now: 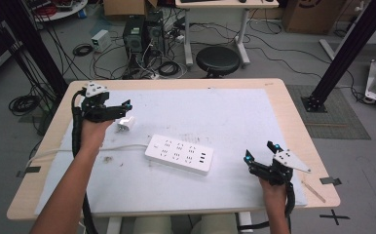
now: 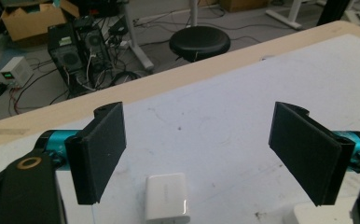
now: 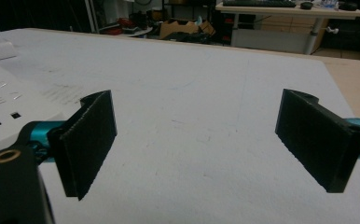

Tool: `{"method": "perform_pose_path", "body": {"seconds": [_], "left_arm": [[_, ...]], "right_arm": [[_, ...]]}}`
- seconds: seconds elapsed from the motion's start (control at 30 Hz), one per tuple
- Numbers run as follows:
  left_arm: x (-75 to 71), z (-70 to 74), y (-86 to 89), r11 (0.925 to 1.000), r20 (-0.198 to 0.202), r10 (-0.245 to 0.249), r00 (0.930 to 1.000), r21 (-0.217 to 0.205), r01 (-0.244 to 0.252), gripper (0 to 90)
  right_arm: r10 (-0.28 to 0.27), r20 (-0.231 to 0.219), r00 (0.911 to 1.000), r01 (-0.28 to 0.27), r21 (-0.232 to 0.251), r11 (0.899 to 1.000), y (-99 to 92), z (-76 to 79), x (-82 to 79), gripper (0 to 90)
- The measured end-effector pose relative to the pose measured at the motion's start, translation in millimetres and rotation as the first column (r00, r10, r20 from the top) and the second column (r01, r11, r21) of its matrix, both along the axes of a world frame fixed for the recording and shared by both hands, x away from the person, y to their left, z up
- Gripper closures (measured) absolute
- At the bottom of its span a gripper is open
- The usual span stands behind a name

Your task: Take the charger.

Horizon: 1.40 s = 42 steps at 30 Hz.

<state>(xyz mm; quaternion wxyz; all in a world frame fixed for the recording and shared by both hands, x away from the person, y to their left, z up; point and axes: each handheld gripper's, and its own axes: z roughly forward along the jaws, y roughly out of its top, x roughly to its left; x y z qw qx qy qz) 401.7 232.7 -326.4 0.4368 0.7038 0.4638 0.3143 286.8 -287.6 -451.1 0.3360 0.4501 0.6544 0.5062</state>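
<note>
Right claw (image 1: 262, 152): spread, idle near right edge of surface (image 1: 254, 204). Left claw (image 1: 126, 108): spread over white charger (image 1: 125, 123), near left edge; to be centred before closing.

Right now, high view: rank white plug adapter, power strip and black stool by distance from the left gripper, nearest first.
From the left gripper:
1. white plug adapter, just under its open jaws, at the table's left.
2. power strip, mid-table, to its right and nearer the person.
3. black stool, on the floor beyond the table's far edge.
</note>
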Motion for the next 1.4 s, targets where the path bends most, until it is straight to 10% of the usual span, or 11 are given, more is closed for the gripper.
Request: {"method": "perform_pose_path", "body": {"seconds": [0.67,1.4], "left_arm": [[47.8,-50.4,3.7,0.997,-0.19,0.046,0.9807,0.071,-0.033,18.8],[58.6,-93.6,11.6,0.9939,-0.353,0.078,0.9324,0.101,-0.045,19.2]], "right_arm": [[-0.002,0.002,1.0,0.002,0.005,1.0,0.2,-0.1,-0.2,12.7],[0.002,0.004,1.0,-0.002,-0.003,1.0,0.2,-0.1,0.4,12.7]]}}
